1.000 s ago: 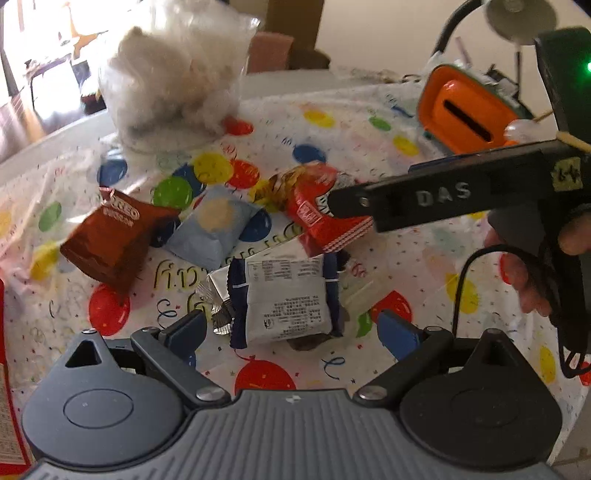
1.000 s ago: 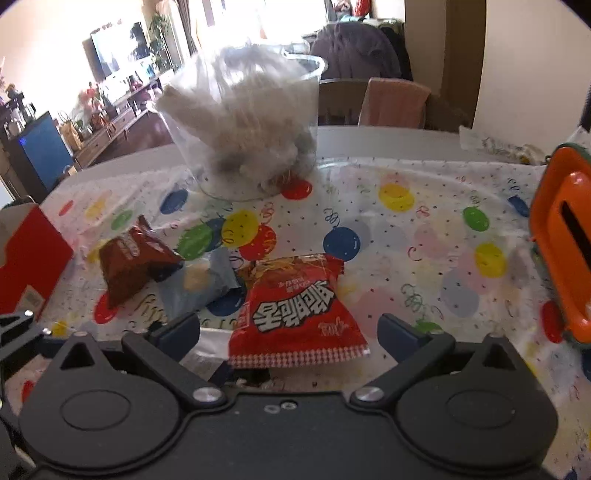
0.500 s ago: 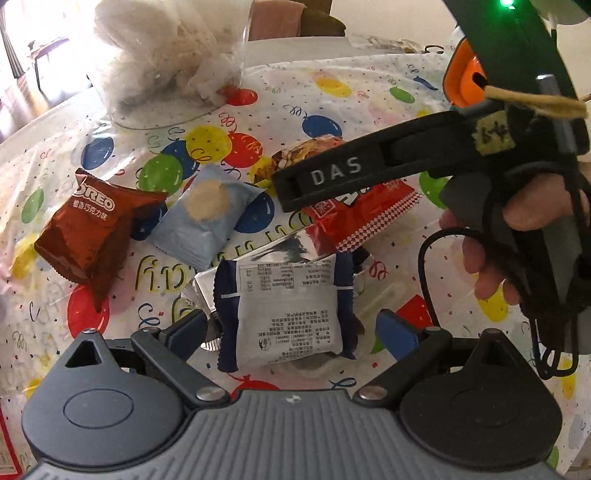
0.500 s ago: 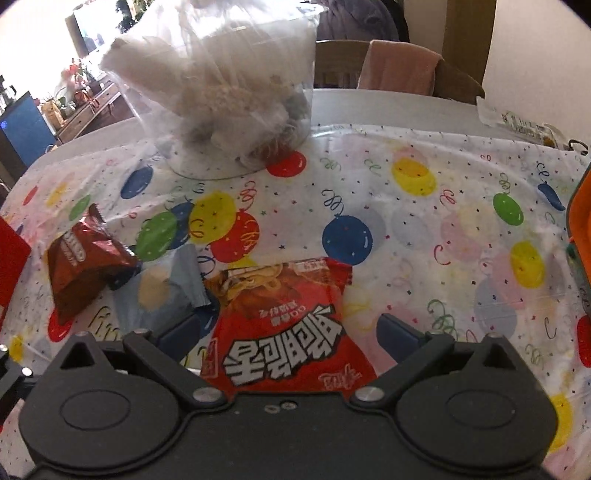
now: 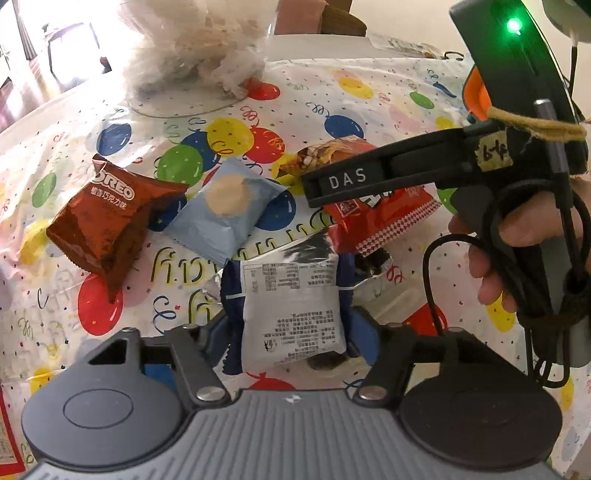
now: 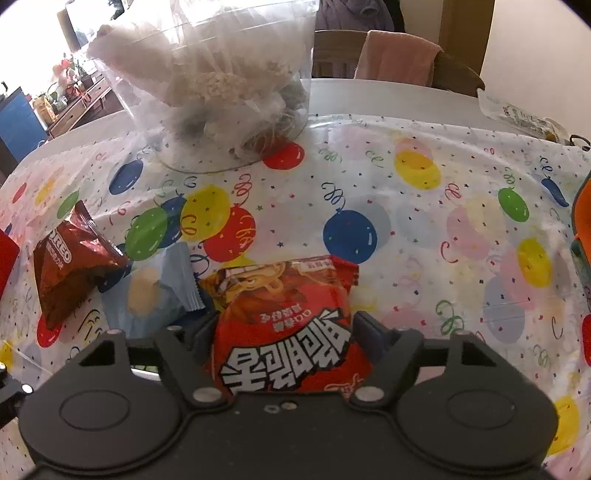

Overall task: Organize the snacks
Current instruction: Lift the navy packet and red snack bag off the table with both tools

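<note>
A pale round table [image 6: 388,96] carries a clear plastic cloth printed with coloured balloons [image 6: 417,236]. Behind its far edge stands a wooden chair [image 6: 332,51] with a pink towel [image 6: 397,61] draped over the back beside something dark, perhaps a jacket [image 6: 354,14]. A plain cream wall [image 6: 535,55] closes the right side. To the left, strong daylight washes out the room, where a low wooden sideboard [image 6: 77,107] with plants [image 6: 70,72] and a blue cabinet [image 6: 16,118] stand.

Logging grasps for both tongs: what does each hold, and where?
Both closing. Left tongs squeeze the navy-edged white foil snack packet by its side edges; right tongs squeeze the red noodle-snack bag by its sides.
</note>
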Available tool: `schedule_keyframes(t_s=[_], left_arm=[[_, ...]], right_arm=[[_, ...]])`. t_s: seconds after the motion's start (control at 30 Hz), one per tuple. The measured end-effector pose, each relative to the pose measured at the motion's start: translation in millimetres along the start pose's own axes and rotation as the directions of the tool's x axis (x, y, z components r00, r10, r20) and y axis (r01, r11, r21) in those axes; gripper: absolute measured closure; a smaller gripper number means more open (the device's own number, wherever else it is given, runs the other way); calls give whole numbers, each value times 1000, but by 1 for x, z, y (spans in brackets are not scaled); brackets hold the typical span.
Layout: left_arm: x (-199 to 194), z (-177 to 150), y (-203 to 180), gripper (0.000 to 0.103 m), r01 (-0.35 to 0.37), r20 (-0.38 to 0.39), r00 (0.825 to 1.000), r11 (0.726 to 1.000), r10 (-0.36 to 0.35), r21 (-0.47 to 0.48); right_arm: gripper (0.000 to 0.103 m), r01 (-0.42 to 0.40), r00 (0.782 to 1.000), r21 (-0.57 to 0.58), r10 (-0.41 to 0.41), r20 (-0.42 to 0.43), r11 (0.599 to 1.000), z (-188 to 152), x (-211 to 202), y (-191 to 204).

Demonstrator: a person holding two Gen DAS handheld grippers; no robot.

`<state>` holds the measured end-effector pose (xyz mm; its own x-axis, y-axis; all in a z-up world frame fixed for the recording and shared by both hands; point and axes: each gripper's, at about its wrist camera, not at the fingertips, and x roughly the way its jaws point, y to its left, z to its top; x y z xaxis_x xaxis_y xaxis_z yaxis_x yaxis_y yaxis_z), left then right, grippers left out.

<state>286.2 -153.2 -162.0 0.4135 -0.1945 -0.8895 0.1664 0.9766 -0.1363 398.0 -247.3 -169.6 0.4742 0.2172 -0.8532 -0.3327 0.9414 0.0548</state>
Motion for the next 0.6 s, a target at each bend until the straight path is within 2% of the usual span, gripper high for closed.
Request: schedule_keyframes(t_s=[0.3, 0.6], left_arm=[[-7, -6, 5, 50, 15, 10, 1000, 1000, -15, -11], [-22, -13, 11, 52, 33, 42, 999, 999, -32, -22]], right_arm=[[34, 20, 1000, 24, -21, 24, 1000, -4, -10, -1], [34, 23, 997, 38, -26, 72, 999, -13, -42, 0]])
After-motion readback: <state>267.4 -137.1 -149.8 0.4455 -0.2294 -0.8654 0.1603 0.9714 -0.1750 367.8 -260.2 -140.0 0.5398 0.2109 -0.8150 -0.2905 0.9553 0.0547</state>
